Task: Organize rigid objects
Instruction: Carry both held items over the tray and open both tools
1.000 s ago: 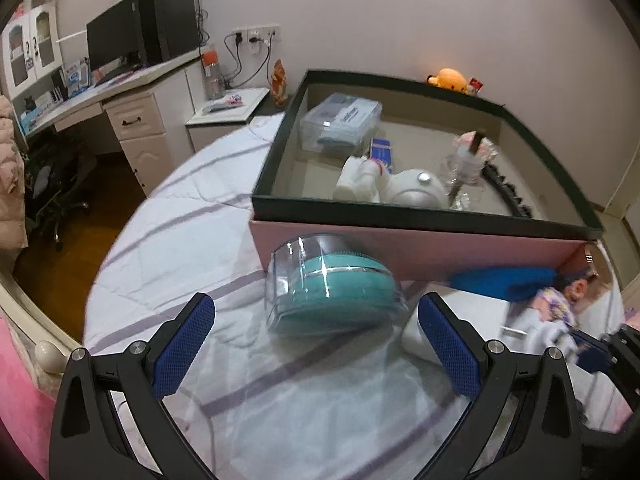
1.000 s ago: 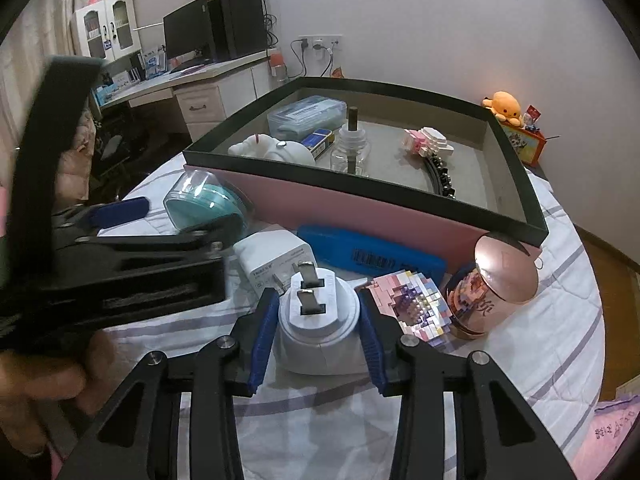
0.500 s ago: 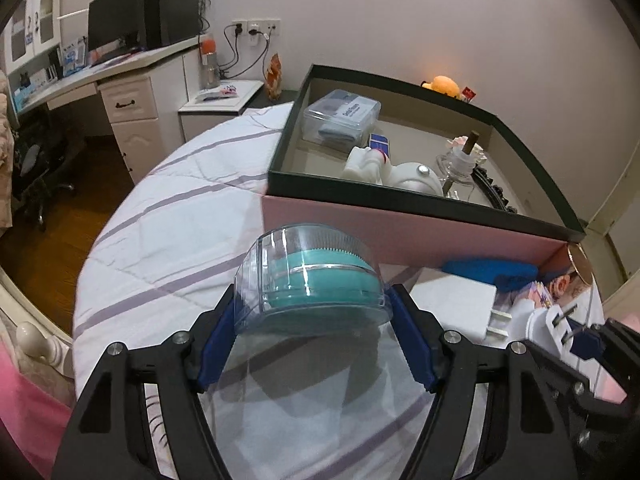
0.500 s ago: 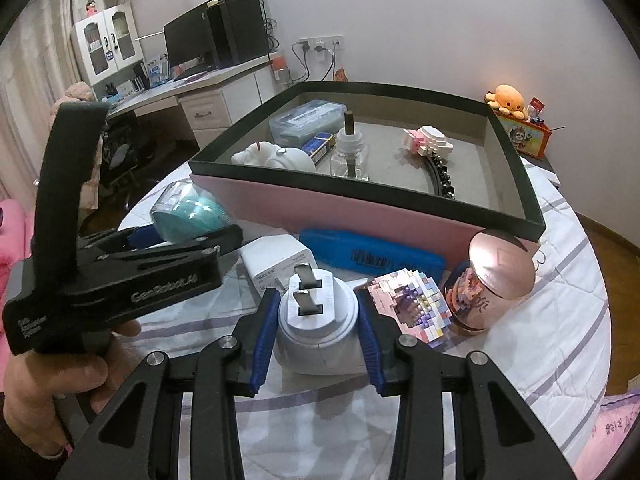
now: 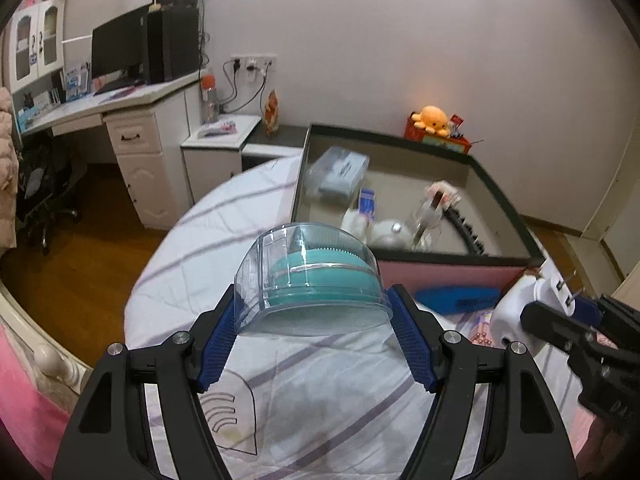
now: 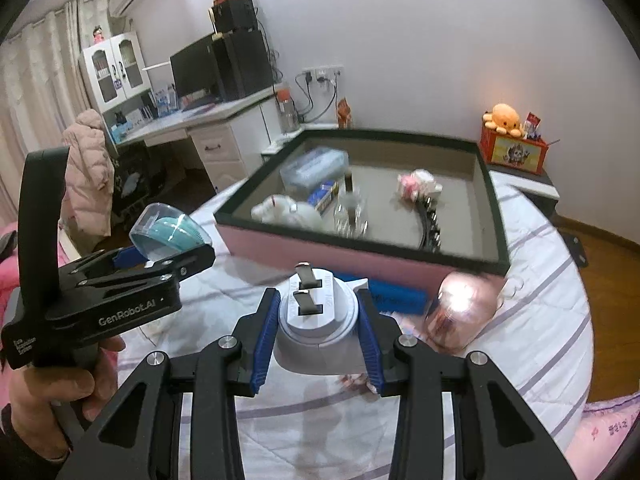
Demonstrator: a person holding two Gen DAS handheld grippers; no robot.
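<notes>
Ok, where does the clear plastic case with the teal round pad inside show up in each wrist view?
Left wrist: the clear plastic case with the teal pad sits centre frame, clamped between the left gripper pads.
Right wrist: the same case is at left, mid-height, at the left gripper's tip.
Shared landmark: the dark-rimmed pink-sided box, beyond the case in both views.

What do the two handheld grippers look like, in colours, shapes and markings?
Both the left gripper and the right gripper have matte black angular frames with triangular cut-outs, silver round bolts at the joints, and ribbed blue pads on the jaws. Seen from the right wrist camera, the left one carries white "GenRobot.AI" lettering and a tall black curved piece.
</notes>
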